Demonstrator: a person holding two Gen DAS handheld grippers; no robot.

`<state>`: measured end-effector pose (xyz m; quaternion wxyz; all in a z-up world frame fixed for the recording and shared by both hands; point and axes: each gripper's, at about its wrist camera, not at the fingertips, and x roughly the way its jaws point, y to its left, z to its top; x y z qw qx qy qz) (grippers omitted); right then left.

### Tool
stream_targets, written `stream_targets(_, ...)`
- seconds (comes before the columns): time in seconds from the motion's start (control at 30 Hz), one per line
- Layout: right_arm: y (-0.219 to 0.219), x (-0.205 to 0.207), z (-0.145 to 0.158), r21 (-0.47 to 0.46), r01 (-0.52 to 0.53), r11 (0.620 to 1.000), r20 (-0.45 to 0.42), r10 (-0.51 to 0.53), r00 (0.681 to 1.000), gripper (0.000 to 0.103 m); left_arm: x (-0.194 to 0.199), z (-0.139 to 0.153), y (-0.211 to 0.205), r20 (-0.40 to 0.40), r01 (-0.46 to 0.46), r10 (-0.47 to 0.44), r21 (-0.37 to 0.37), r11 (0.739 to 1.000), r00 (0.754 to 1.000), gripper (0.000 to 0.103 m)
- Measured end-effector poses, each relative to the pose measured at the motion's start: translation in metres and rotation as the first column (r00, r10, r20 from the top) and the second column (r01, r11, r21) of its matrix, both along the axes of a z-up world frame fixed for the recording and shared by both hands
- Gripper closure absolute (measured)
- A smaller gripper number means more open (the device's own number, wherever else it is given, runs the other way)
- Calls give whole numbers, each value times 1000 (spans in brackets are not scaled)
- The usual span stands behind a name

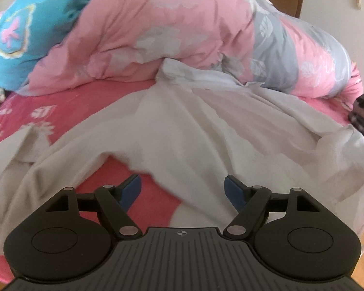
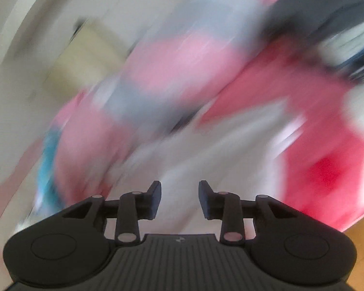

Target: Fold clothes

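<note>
I have the left gripper (image 1: 182, 189) spread wide over the white garment (image 1: 194, 126), nothing between its blue pads (image 1: 131, 190). The garment lies rumpled across the pink bedsheet (image 1: 68, 106), its far edge touching the bunched pink-and-grey duvet (image 1: 157, 36). My right gripper (image 2: 180, 198) is partly open and empty — that view is badly smeared, though pale cloth, probably the same garment, sits below it.
</note>
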<state>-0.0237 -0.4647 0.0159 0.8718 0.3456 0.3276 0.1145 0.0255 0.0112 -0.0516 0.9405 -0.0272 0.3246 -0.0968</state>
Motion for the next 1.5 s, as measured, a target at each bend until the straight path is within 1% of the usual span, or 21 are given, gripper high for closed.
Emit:
stream_targets(0.03,20,7,-5,-7,-65,998,-22,65,998,66,-4,2,6,11,-9,9,6,1000,1000,27)
stream_targets(0.1,60,19,-14,-38,-170,985,-67,167,984,66,-9,5,19,33,-42,40,47,998,999,27)
stream_targets(0.17,91,29,-23,-58,-240,969,-106,233,967,65,-14,7,31,55,-77,72,93,993,996,27)
stream_targets(0.23,114,35,-28,-49,-296,954,-124,288,949,65,-18,5,44,61,-118,111,141,983,992,27)
stream_targets(0.27,123,37,-29,-47,-316,948,-126,308,943,65,-19,4,51,64,-139,130,165,976,989,27)
stream_targets(0.33,136,37,-26,-56,-336,940,-125,327,937,65,-22,1,66,62,-174,165,185,967,984,27)
stream_targets(0.47,145,29,-22,-49,-338,940,-130,330,935,65,-17,-14,81,31,-186,183,235,954,983,27)
stream_targets(0.53,147,27,-23,-49,-330,943,-136,321,937,65,-13,-23,83,33,-184,182,273,944,983,28)
stream_targets(0.6,148,26,-23,-45,-320,946,-138,312,940,65,-11,-23,84,49,-180,173,265,947,984,45)
stream_targets(0.67,148,24,-23,-51,-307,950,-138,298,944,65,-8,-21,86,65,-187,176,253,949,982,84)
stream_targets(0.7,148,23,-22,-55,-301,952,-134,292,947,65,-5,-18,89,71,-200,188,249,947,979,91)
stream_targets(0.73,148,22,-21,-57,-295,954,-130,286,949,65,-2,-15,91,77,-214,201,246,945,977,94)
stream_targets(0.8,147,21,-20,-58,-286,956,-127,277,952,65,8,-7,99,103,-245,226,233,941,969,95)
stream_targets(0.9,147,22,-20,-64,-280,958,-129,270,954,65,27,7,107,154,-276,245,240,931,957,95)
stream_targets(1.03,148,23,-22,-69,-272,960,-131,262,956,65,61,24,106,245,-308,240,296,904,939,95)
stream_targets(1.1,148,23,-23,-66,-266,962,-133,256,958,65,79,27,105,273,-320,236,321,891,933,95)
stream_targets(1.2,147,23,-26,-61,-260,964,-135,250,959,65,104,25,104,293,-348,247,372,860,924,95)
stream_targets(1.3,144,22,-28,-57,-255,965,-136,246,960,65,126,12,106,269,-375,282,409,832,921,95)
stream_targets(1.37,141,21,-30,-55,-251,966,-138,241,961,65,137,-1,110,227,-381,311,421,823,923,94)
stream_targets(1.43,137,21,-32,-54,-246,968,-141,237,961,65,144,-13,112,154,-361,326,430,828,933,93)
stream_targets(1.5,134,21,-34,-49,-239,970,-143,230,963,65,145,-20,115,79,-339,338,409,847,938,89)
